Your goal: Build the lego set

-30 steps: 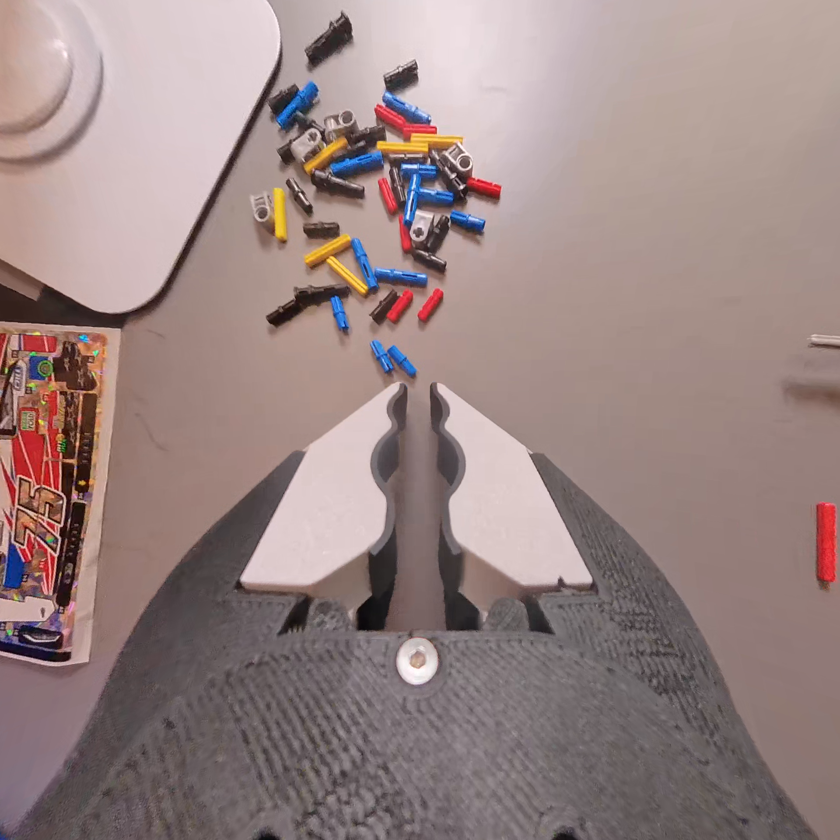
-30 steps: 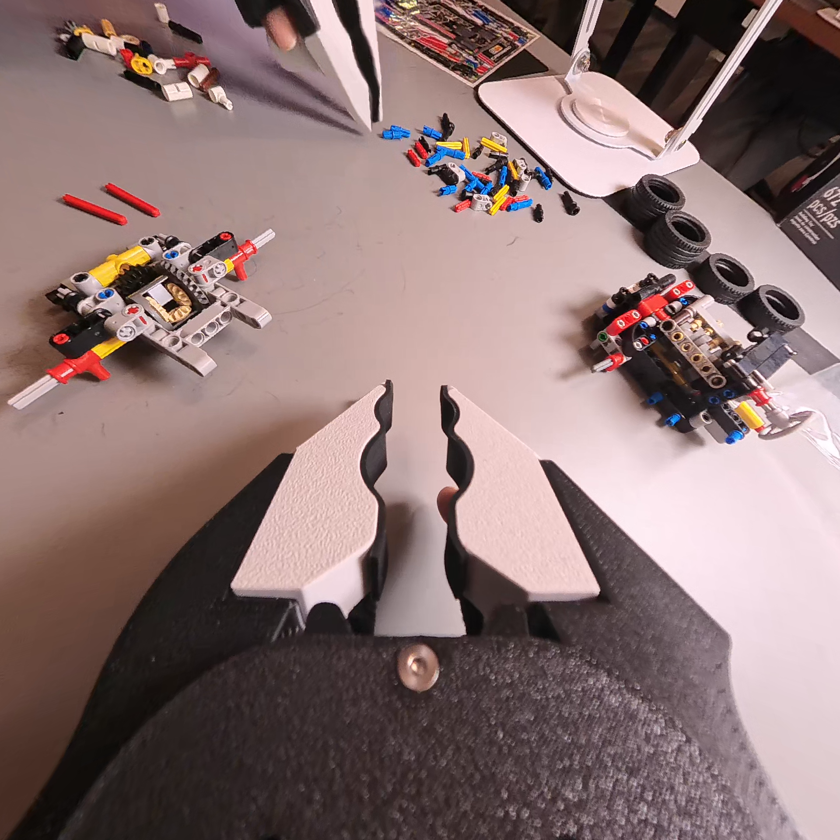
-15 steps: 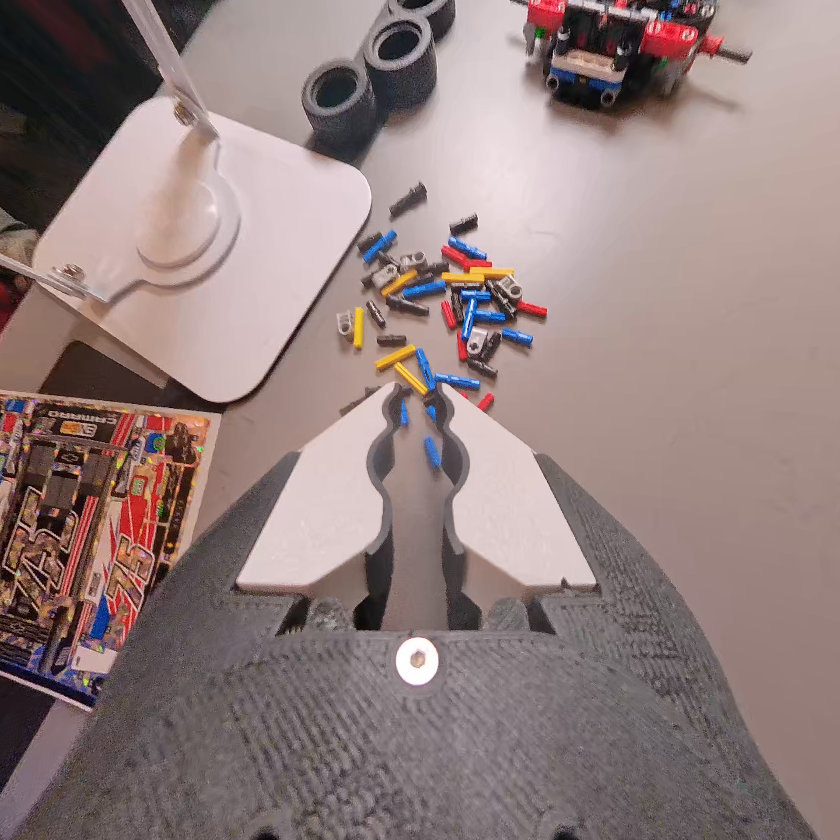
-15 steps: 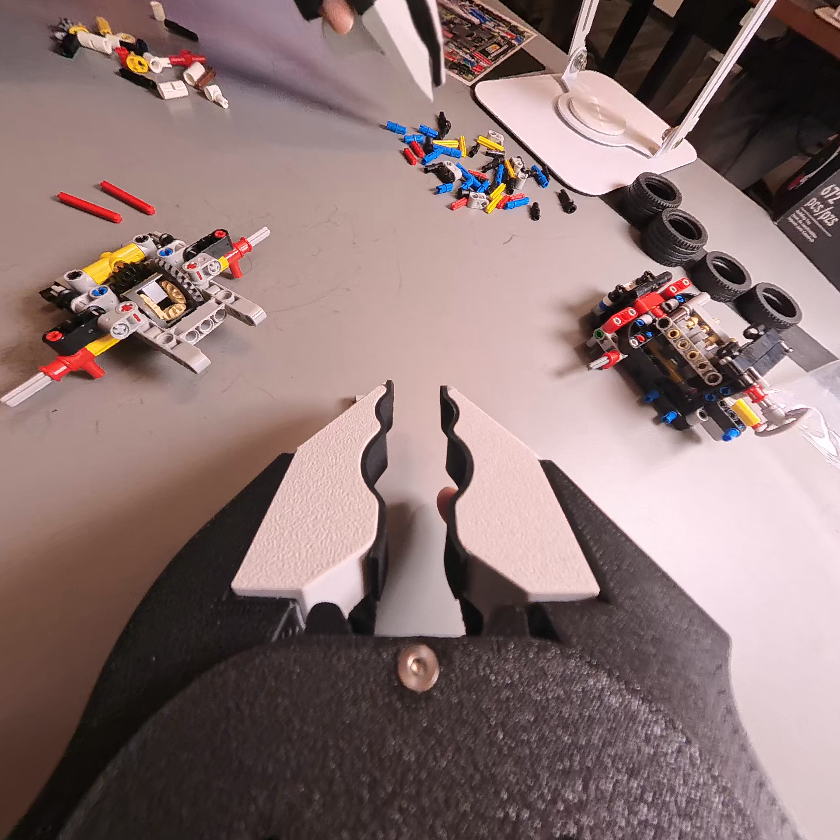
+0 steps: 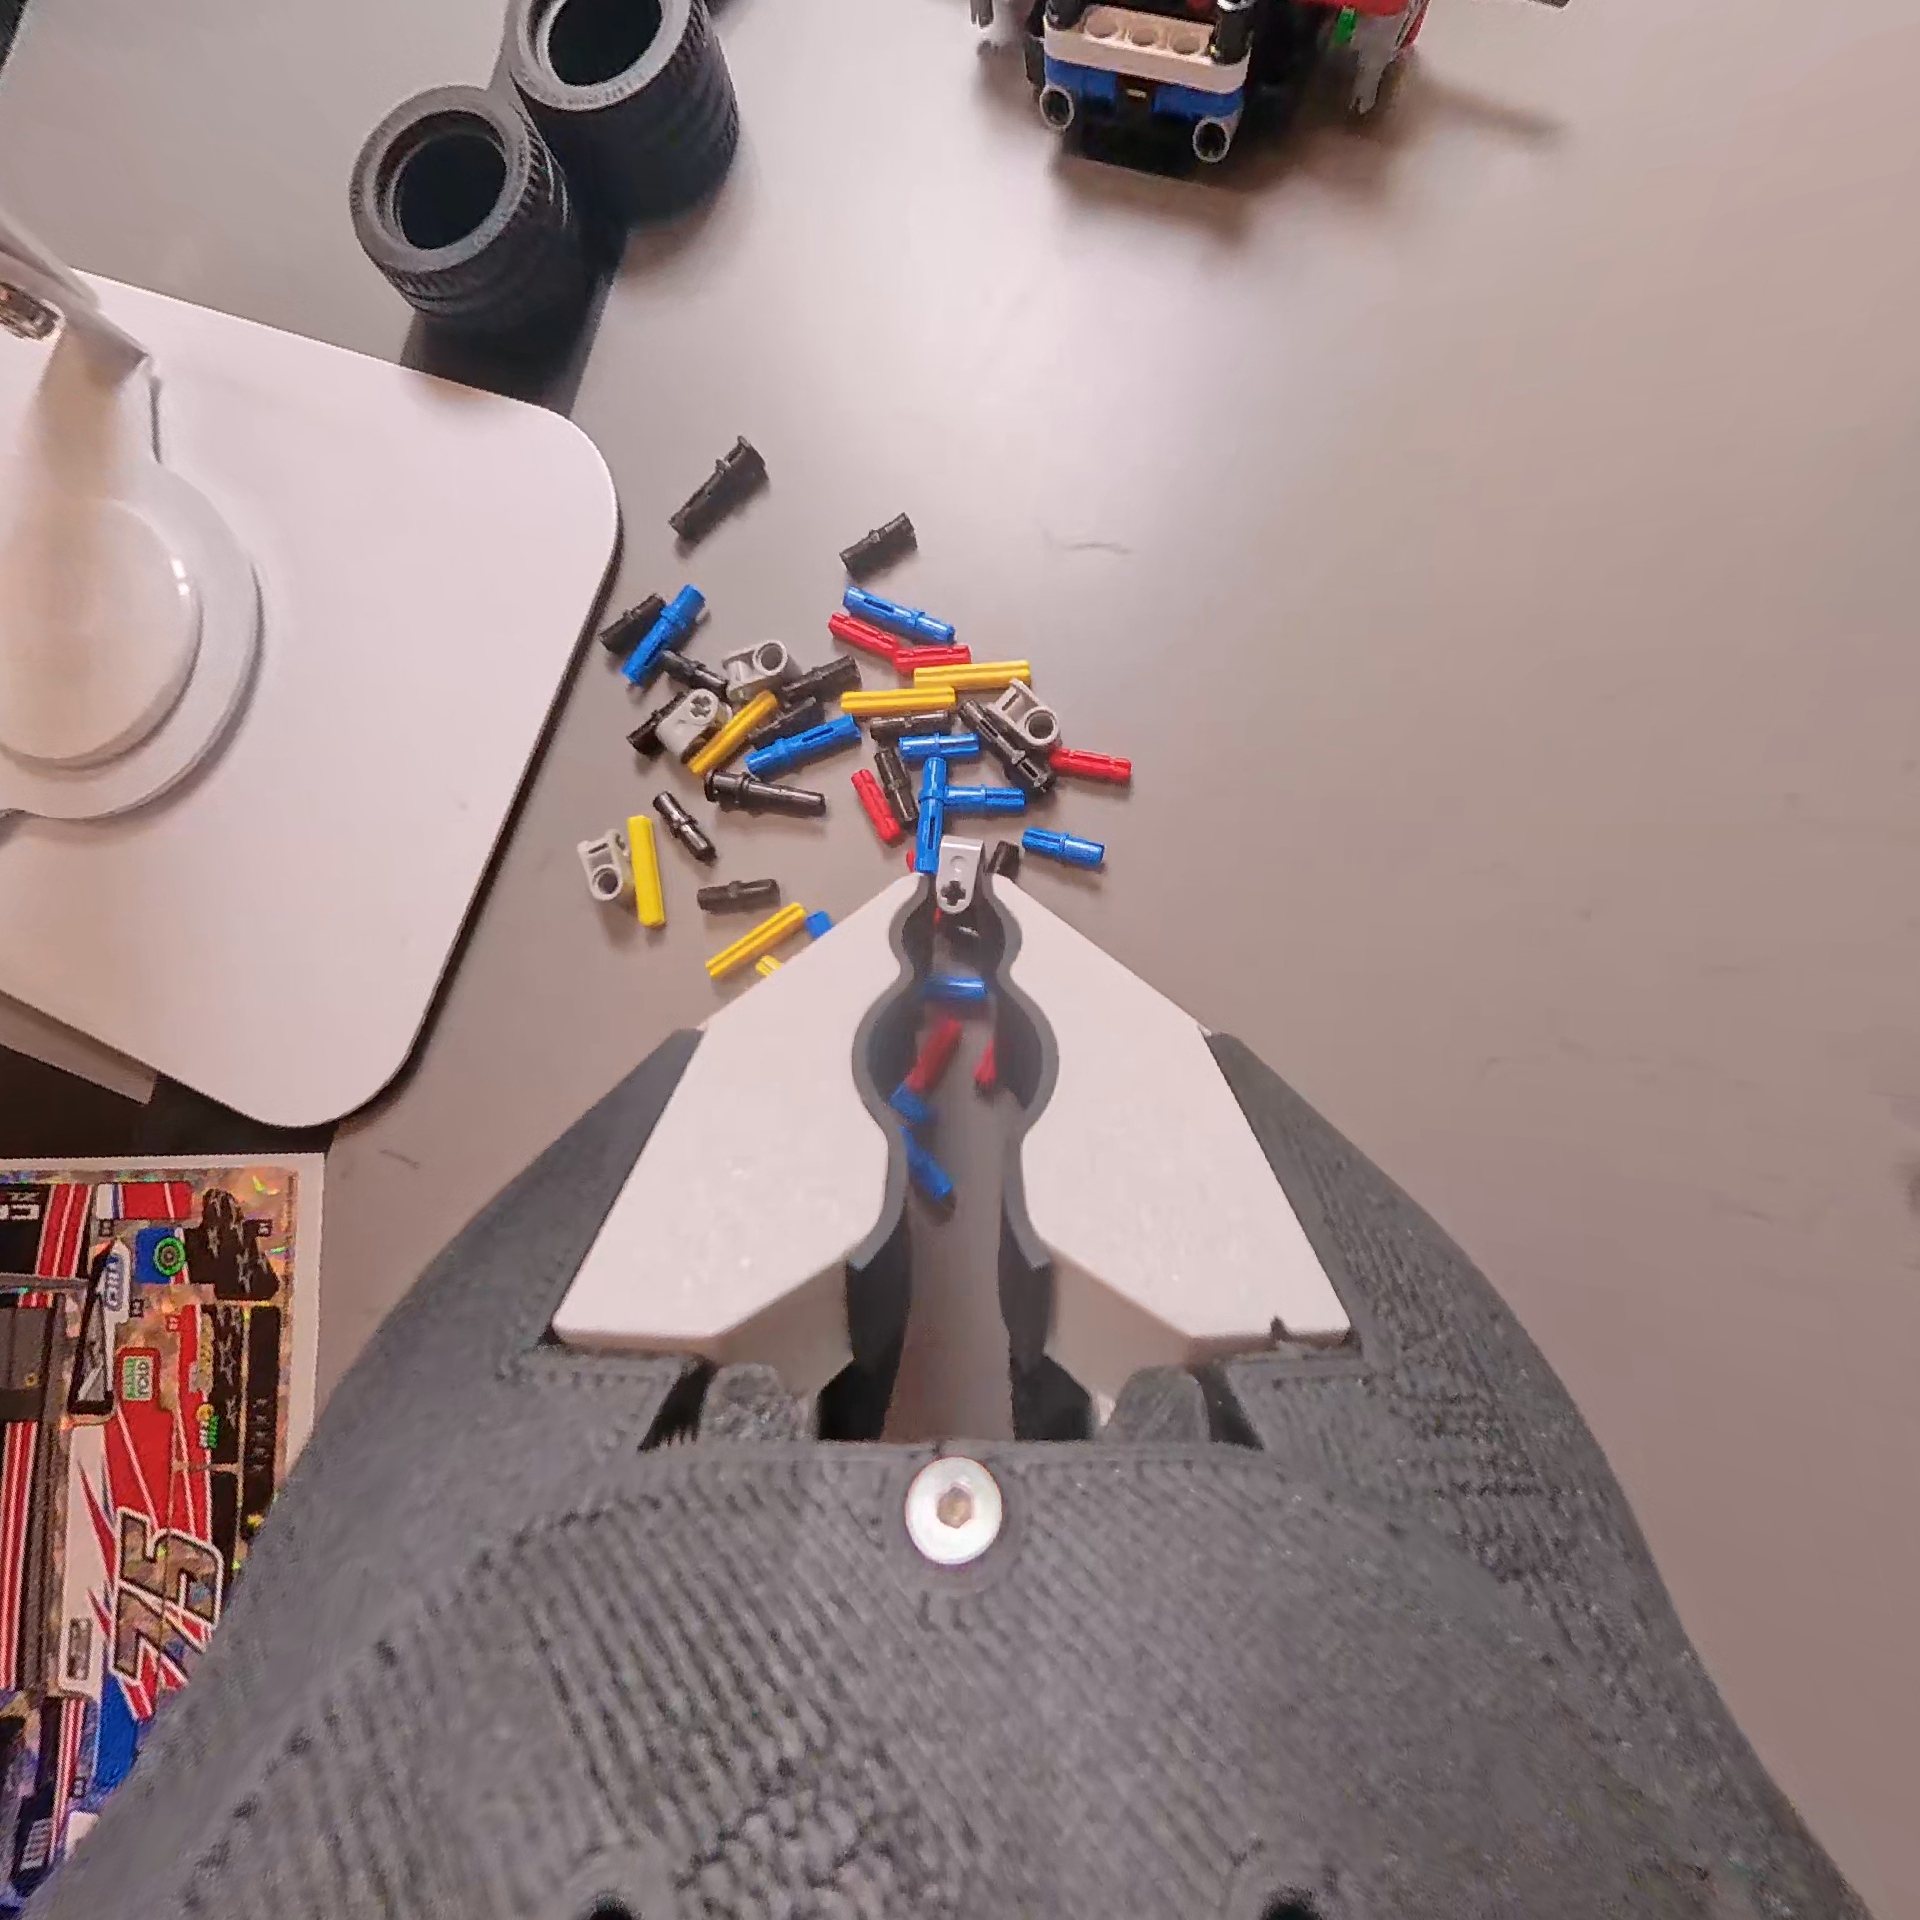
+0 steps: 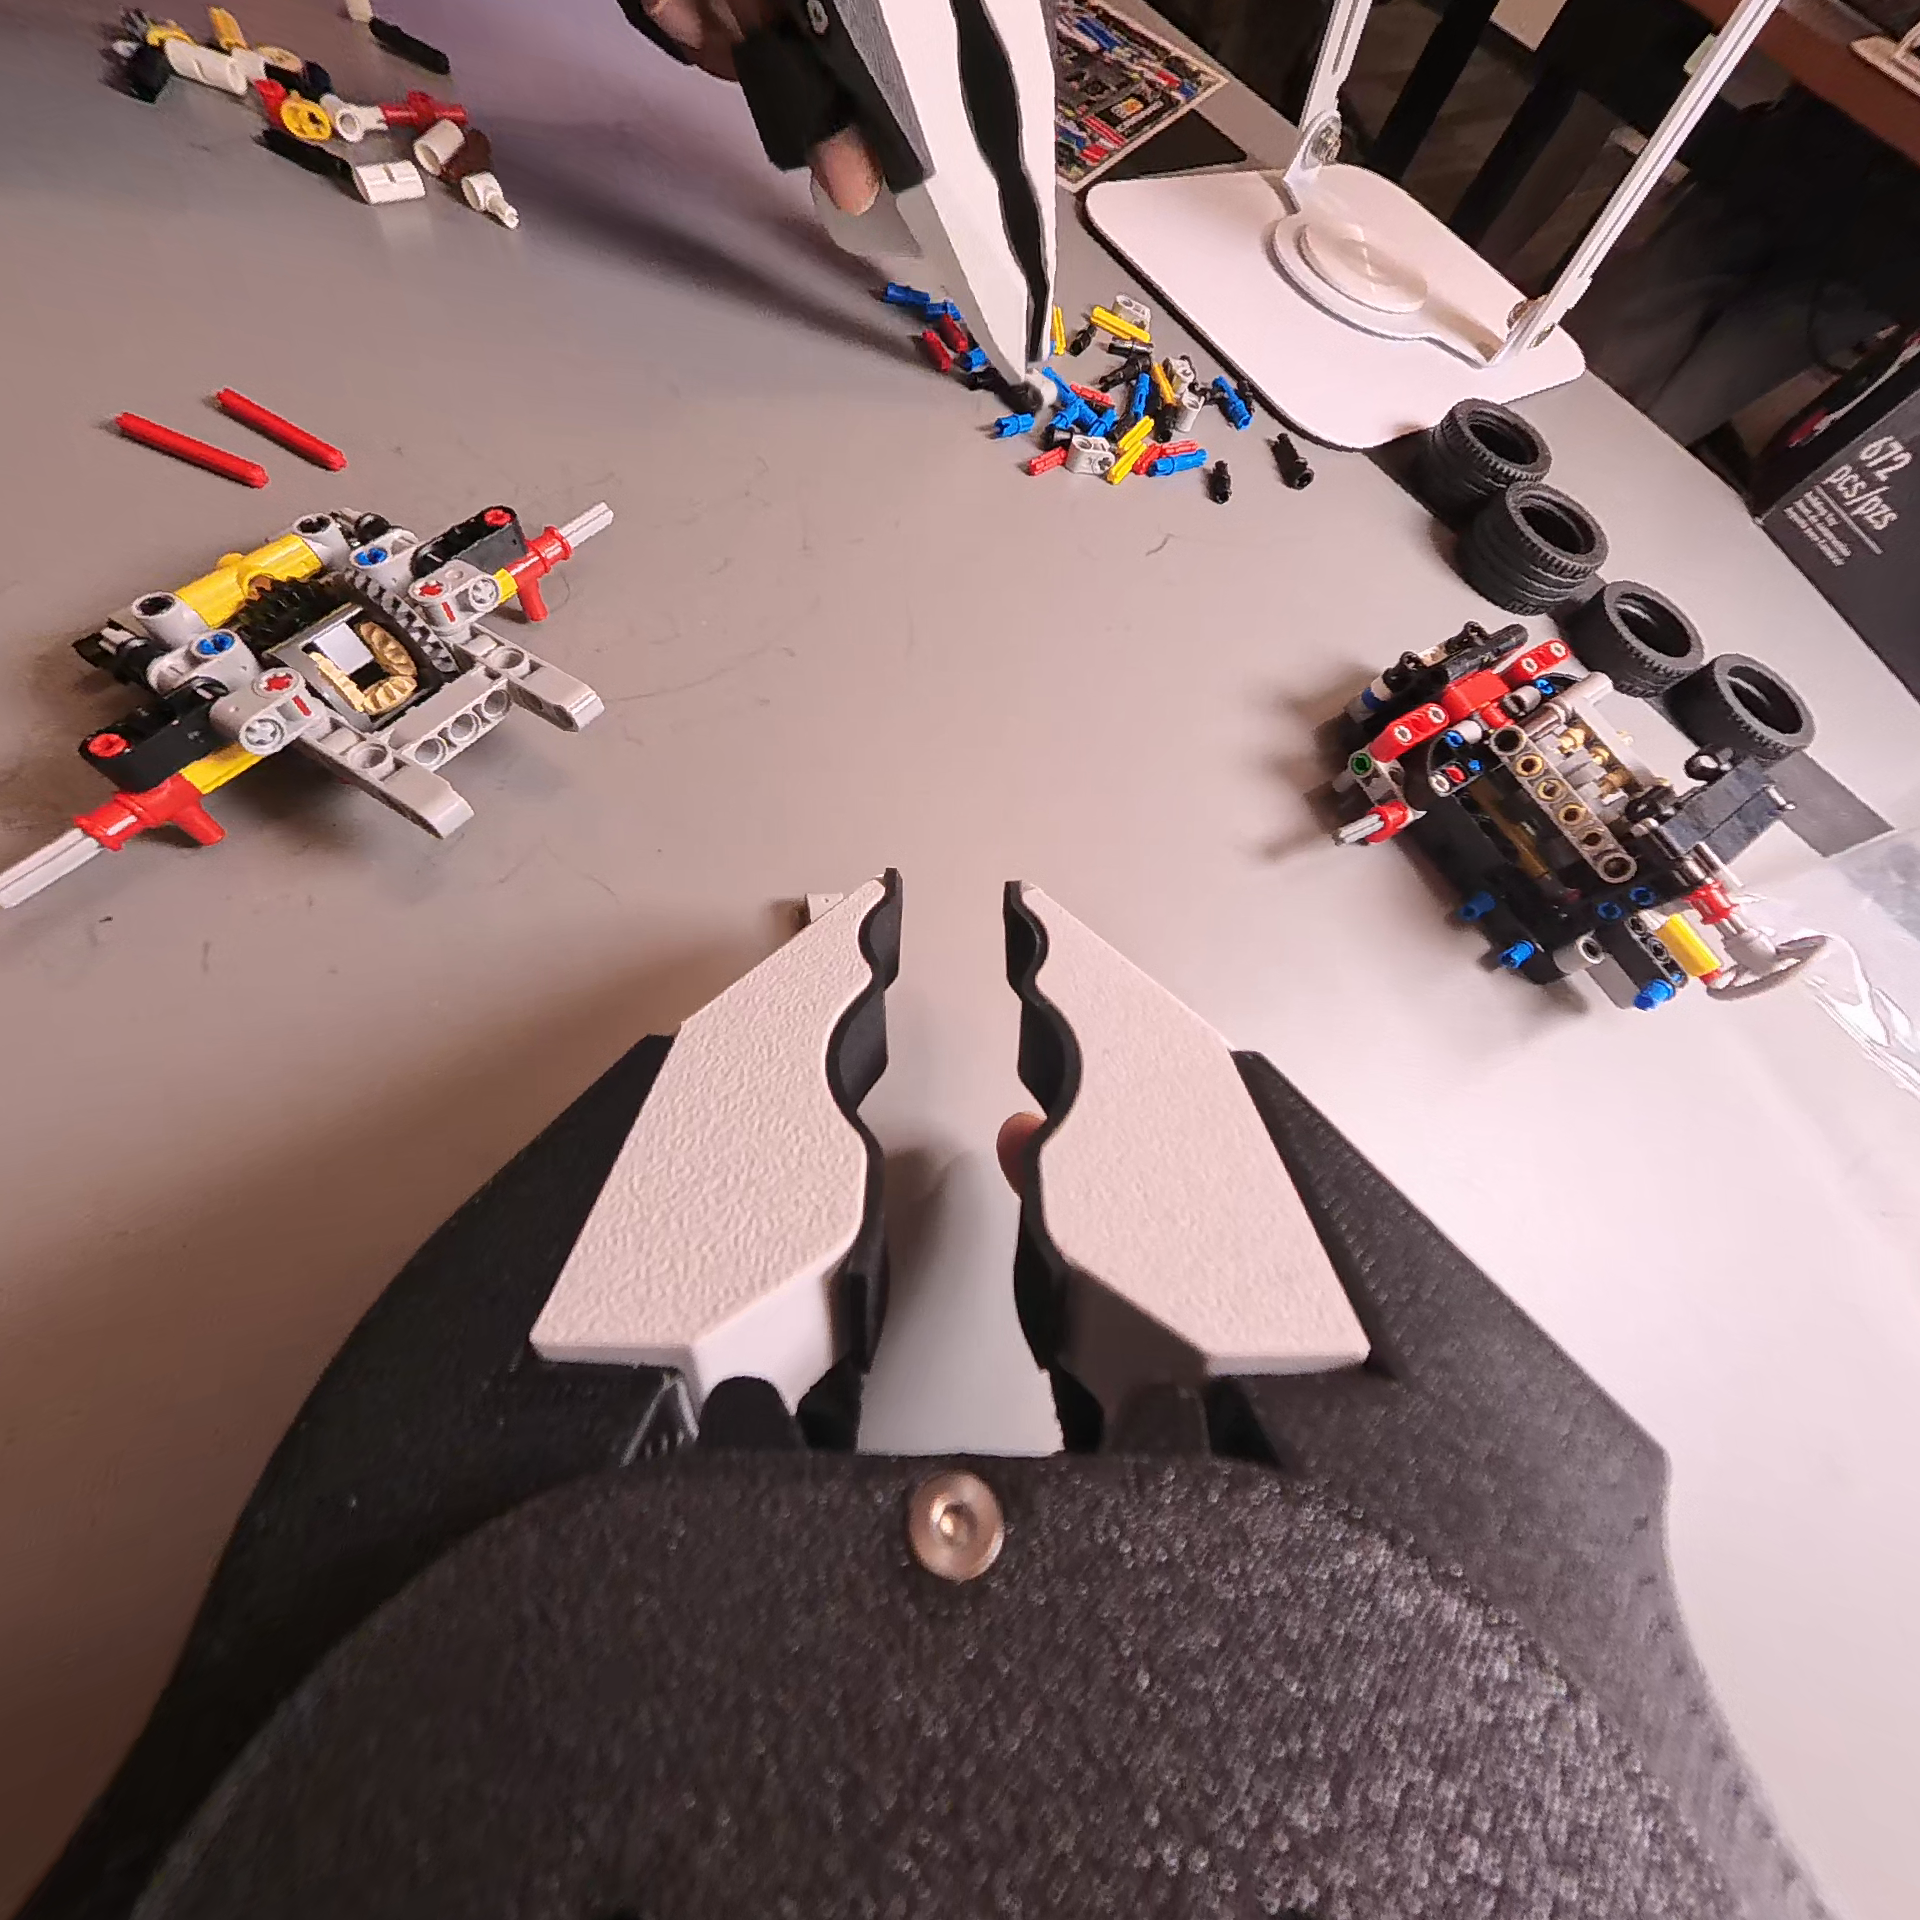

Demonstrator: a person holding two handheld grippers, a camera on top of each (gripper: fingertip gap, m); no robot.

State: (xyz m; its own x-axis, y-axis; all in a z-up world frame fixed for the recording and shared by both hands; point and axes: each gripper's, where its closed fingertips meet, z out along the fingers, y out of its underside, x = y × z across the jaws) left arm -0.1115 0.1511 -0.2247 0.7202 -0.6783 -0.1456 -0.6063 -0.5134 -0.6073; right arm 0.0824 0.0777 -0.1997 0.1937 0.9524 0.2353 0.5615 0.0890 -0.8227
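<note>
A pile of small pins and connectors, blue, red, yellow, black and grey, lies beside the white lamp base. My left gripper is down in the near edge of that pile. Its tips pinch a small grey connector that stays on the table. The right wrist view shows the left gripper standing steeply in the pile. My right gripper is open and empty, low over bare table. A yellow-grey gear assembly lies to its left and a black-red chassis to its right.
Several black tyres sit by the lamp base. Two red axles and a heap of mixed parts lie far left. A sticker sheet is at the table edge. A black box and a plastic bag are on the right. Some 20 cm of space lies between my two pairs of fingers.
My left gripper has moved forward and down into the pile, opened slightly, and closed around the grey connector. The right gripper has stayed where it was.
</note>
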